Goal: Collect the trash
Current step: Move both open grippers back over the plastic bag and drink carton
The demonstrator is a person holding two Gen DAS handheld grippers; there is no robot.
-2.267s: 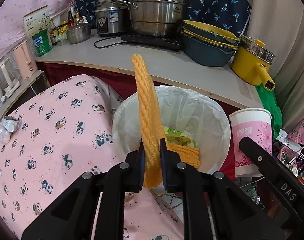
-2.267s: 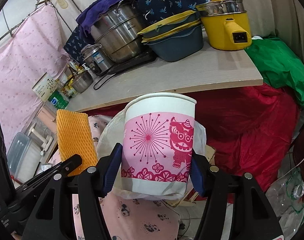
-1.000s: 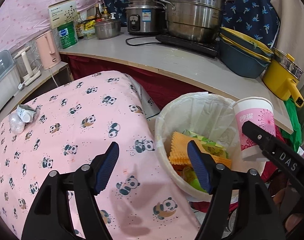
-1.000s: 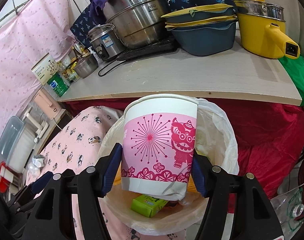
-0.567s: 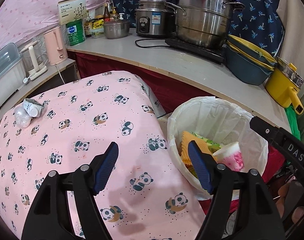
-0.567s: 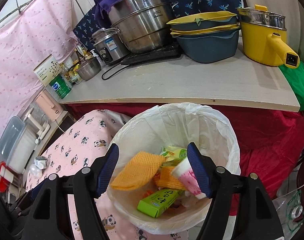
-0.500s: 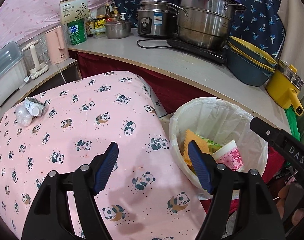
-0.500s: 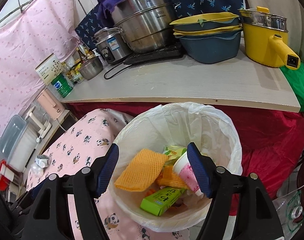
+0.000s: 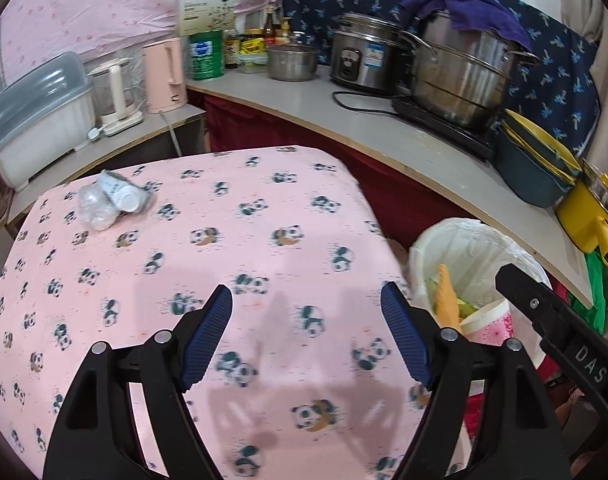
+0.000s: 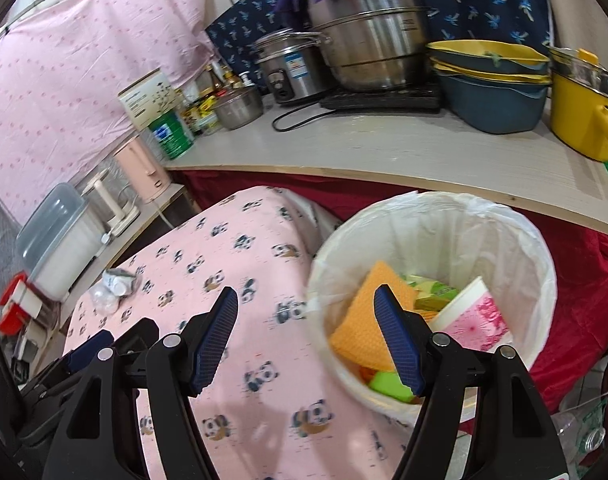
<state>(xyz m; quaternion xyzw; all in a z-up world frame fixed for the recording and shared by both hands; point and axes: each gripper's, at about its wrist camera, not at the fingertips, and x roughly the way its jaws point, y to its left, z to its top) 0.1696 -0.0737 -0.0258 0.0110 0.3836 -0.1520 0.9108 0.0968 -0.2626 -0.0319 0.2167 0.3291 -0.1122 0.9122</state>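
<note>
A bin lined with a white bag (image 10: 500,228) stands at the right edge of the panda-print table (image 9: 224,240). Inside it lie the orange foam net (image 10: 364,320), the pink paper cup (image 10: 476,320) on its side, and green packets (image 10: 388,384). At the table's far left corner rest a crumpled clear bottle (image 9: 94,208) and a small white carton (image 9: 122,194). My left gripper (image 9: 306,330) hovers over the tablecloth, its jaws opening with nothing between them. My right gripper (image 10: 306,330) hangs open and empty over the table edge beside the bin (image 9: 480,248).
A curved counter (image 9: 384,128) behind holds a big steel pot (image 9: 460,80), a rice cooker (image 9: 364,60), stacked blue basins (image 9: 532,168), a yellow pot (image 9: 592,216) and a green tin (image 9: 206,56). A lower shelf at left carries a pink kettle (image 9: 164,76) and a plastic box (image 9: 36,112).
The right gripper let go of the pink cup, which fell into the bin. Both grippers then swung left, away from the bin and over the table; the bottle and carton look nearer.
</note>
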